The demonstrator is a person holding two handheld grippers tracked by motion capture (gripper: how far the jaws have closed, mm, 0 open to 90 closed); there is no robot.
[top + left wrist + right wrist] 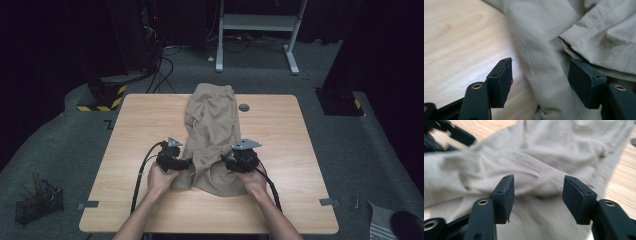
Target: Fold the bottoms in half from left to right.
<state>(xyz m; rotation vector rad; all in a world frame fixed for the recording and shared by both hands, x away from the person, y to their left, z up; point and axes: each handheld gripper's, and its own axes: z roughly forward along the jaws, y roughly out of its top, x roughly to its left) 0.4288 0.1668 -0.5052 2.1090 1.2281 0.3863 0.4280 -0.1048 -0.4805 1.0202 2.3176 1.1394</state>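
High view – garment: a beige garment, apparently a pair of trousers, is laid lengthwise down the middle of the table, crumpled and bunched at its near end.
High view – landmark: a small grey round cap is set in the table just beside the garment's far right edge.
High view – left gripper: it is held at the garment's near left edge, well on the near side of the cap.
High view – right gripper: it is held at the garment's near right edge, on the near side of the cap.
Left gripper view – jaws: they are spread wide, with a twisted roll of cloth lying between them; the pads are not seen pressing on it.
Left gripper view – seam: a stitched hem is seen above the right pad.
Right gripper view – jaws: they stand wide open over a raised fold; nothing is gripped.
Handling – judged: the cloth is taken to be light, soft and limp, neither fragile nor slippery; sagging and bunching are to be expected when it is lifted.
Hold – judged: the stitched hem or a thick fold is best pinched, since a single layer may slide out.
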